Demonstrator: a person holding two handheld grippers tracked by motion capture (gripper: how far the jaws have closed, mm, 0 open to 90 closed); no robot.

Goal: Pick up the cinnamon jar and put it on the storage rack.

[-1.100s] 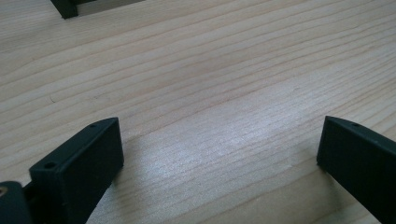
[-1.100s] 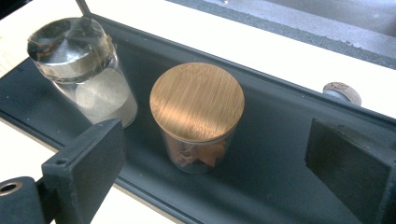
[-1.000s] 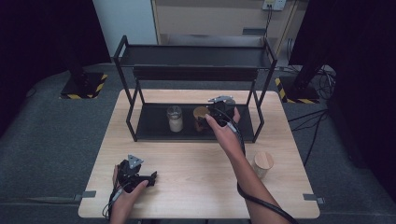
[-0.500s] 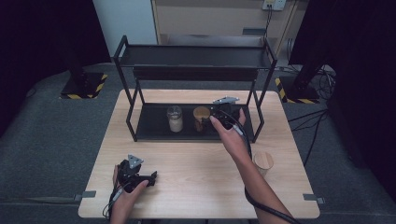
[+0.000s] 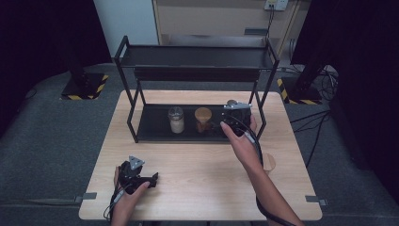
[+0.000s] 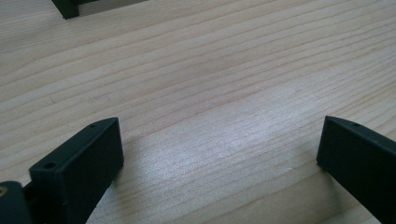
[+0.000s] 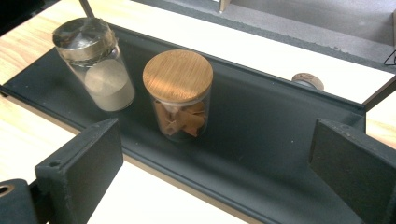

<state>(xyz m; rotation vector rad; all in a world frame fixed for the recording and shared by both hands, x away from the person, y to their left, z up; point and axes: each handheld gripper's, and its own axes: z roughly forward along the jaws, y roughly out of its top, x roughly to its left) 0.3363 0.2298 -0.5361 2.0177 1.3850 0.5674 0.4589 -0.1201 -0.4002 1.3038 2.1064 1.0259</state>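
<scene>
Right hand-held gripper (image 7: 215, 154) held above front edge of rack's lower shelf (image 7: 261, 140), jaws spread wide, just been opening, nothing between them. Wooden-lidded jar (image 7: 178, 91) seen just ahead, left of centre, standing upright on shelf, apart from jaws; clear glass, round bamboo lid, brown pieces inside. Metal-lidded jar (image 7: 93, 63) placed beside it, pale powder inside. Right forearm extended over worktop (image 5: 197, 179). Left hand-held gripper (image 6: 219, 154) rested low over bare wood grain, jaws spread, empty.
</scene>
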